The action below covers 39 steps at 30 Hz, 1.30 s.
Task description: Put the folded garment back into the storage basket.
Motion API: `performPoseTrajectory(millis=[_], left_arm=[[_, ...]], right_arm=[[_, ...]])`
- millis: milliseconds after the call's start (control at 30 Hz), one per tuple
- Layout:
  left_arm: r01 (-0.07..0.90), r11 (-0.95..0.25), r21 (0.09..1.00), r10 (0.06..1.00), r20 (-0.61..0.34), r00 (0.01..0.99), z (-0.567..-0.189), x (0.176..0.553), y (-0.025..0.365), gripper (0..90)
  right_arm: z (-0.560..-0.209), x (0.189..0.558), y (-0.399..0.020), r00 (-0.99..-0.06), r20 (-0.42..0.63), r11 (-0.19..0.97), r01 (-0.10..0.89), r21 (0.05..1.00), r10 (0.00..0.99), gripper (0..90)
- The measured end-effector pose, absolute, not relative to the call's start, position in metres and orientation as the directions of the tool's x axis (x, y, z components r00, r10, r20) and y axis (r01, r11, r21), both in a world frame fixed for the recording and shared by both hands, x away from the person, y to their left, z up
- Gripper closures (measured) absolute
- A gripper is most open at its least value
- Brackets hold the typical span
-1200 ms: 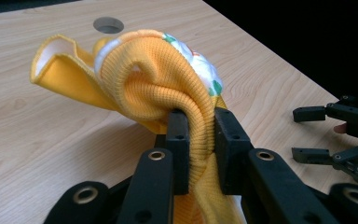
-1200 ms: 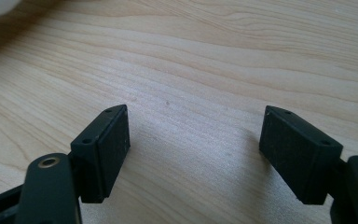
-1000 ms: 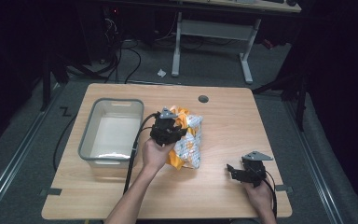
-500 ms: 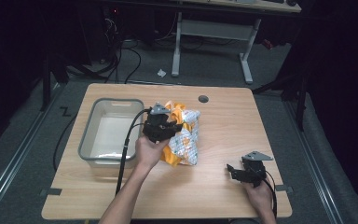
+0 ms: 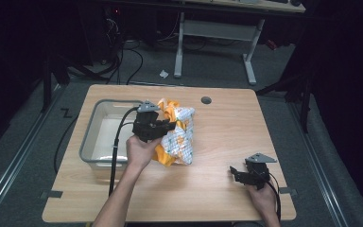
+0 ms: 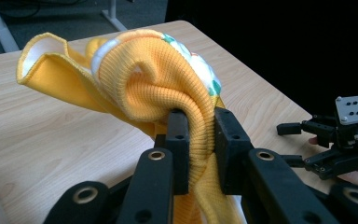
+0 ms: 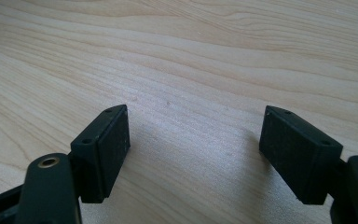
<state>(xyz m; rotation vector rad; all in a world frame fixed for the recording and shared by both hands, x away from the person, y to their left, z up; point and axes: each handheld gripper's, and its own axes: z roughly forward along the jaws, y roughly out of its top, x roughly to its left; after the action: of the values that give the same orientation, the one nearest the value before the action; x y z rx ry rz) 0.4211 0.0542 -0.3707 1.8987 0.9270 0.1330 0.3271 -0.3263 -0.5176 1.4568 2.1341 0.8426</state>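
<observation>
A yellow knitted cloth (image 5: 177, 135) with a white patterned side hangs in a bunch above the middle of the wooden table (image 5: 227, 132). My left gripper (image 5: 163, 126) is shut on a thick fold of it, just right of the bin. In the left gripper view the two black jaws pinch the yellow cloth (image 6: 144, 70) between them, and my left gripper (image 6: 200, 135) holds it clear of the tabletop. My right gripper (image 5: 236, 172) rests near the table's front right corner, open. Nothing lies between its fingers (image 7: 105, 149), with only bare wood under my right gripper (image 7: 196, 154).
A clear plastic bin (image 5: 99, 135) stands on the left part of the table, beside the lifted cloth. A round cable hole (image 5: 206, 100) sits near the far edge. Desk legs and cables lie on the floor beyond the table.
My left gripper has lifted the cloth and carried it left, toward the bin. The cloth's lower end now trails on the table. The right gripper has stayed put.
</observation>
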Motion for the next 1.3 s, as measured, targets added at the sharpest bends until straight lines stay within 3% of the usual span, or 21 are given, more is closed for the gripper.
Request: performPoseTrajectory(millis=[533, 833, 1300], left_arm=[[0.531, -0.242, 0.812, 0.691, -0.24, 0.682, -0.357, 0.416, 0.078, 78.2], [0.538, -0.205, 0.817, 0.672, -0.283, 0.685, -0.352, 0.417, 0.095, 78.2], [0.533, -0.2, 0.822, 0.704, -0.258, 0.661, -0.348, 0.413, 0.117, 78.2]], right_arm=[[-0.518, 0.327, -0.326, -0.363, -0.006, 0.268, 0.677, 0.685, 0.932, 24.7], [-0.518, 0.327, -0.326, -0.361, -0.005, 0.267, 0.678, 0.685, 0.932, 24.7], [-0.518, 0.327, -0.326, -0.361, -0.005, 0.266, 0.678, 0.686, 0.932, 24.7]])
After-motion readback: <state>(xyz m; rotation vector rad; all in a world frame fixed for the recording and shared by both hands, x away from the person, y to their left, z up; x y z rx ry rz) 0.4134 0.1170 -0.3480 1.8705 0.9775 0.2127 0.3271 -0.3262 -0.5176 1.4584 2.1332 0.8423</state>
